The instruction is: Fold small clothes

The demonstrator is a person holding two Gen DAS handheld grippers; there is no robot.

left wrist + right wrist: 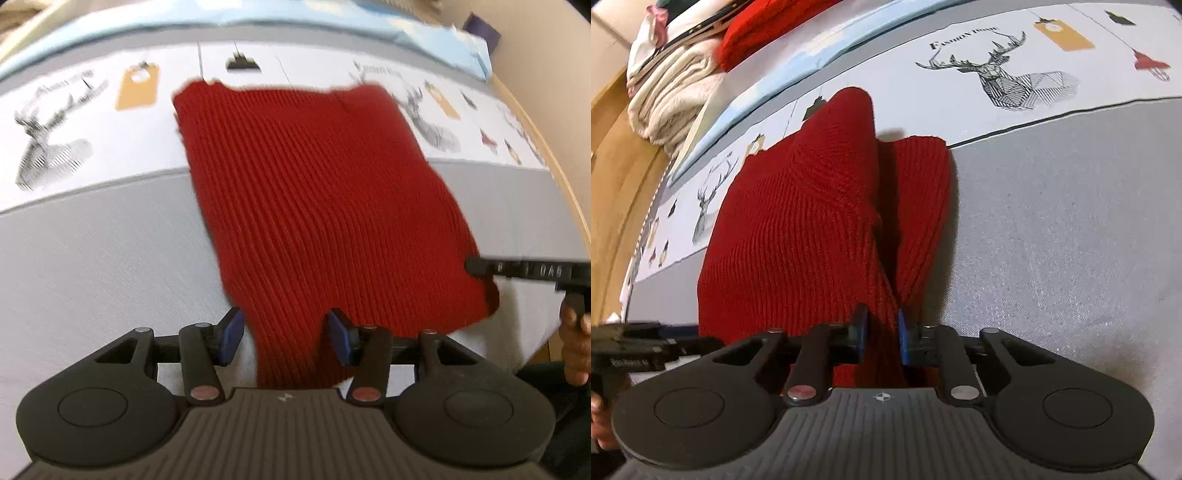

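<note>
Across the table, largest item first: a covering cloth of finely woven grey fabric, banded with a white printed strip of line-drawn stags, orange hang-tags and small dark motifs. It lies smooth, and so serves as a flat bed for folding.

Next, the red knitted garment: thick ribbed wool-like knit, soft and heavy-draping, roughly rectangular in the left wrist view, spread flat on the cloth with its far edge over the printed strip. Its near right portion is gathered and raised (the right wrist view shows a humped fold and a second narrow flap standing beside it), apparently because it is being drawn up for a fold.

Far-corner heap, right wrist view: cream fleecy cloth and another red item, stacked loosely, judged to be other clothes set aside.

Right tongs: matte black frame, blue pads, drawn nearly together and pinching a bunched pleat of the red knit. This grip holds the edge for lifting.

Left tongs: same build, standing about half open above the garment's near edge; the knit shows between the pads, which do not press on it, so nothing is held.
</note>
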